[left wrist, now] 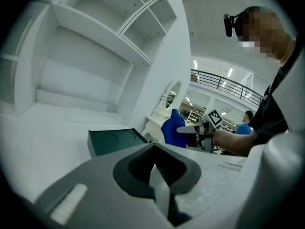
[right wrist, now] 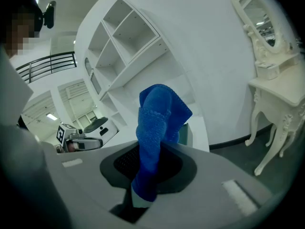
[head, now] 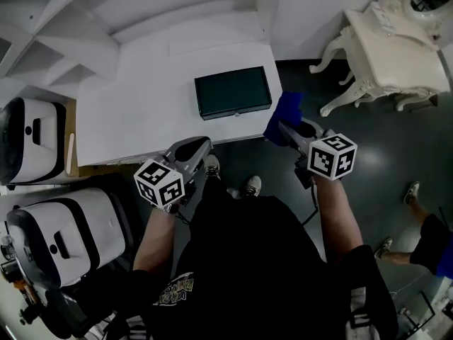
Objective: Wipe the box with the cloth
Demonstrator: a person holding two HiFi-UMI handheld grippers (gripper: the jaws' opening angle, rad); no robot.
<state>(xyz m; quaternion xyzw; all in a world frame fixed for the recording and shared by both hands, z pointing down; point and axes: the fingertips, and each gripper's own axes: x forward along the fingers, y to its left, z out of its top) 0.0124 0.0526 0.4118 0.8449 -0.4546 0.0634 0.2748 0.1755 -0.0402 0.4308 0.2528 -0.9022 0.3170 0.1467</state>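
A dark green box (head: 233,92) lies flat on the white desk (head: 141,105), near its front right corner. My right gripper (head: 283,129) hovers off the desk's right front corner, just right of the box, shut on a blue cloth (head: 285,110) that sticks up from its jaws. The right gripper view shows the cloth (right wrist: 158,123) pinched between the jaws, with a sliver of the box (right wrist: 184,133) behind it. My left gripper (head: 197,147) is shut and empty at the desk's front edge, below the box. Its own view shows the box (left wrist: 114,141), the cloth (left wrist: 171,128) and the right gripper (left wrist: 196,129).
White shelves (left wrist: 114,37) rise behind the desk. A cream ornate dressing table (head: 396,48) stands on the dark floor to the right. Two white machines (head: 32,140) (head: 67,236) sit at the left. Another person (head: 428,243) stands at the lower right.
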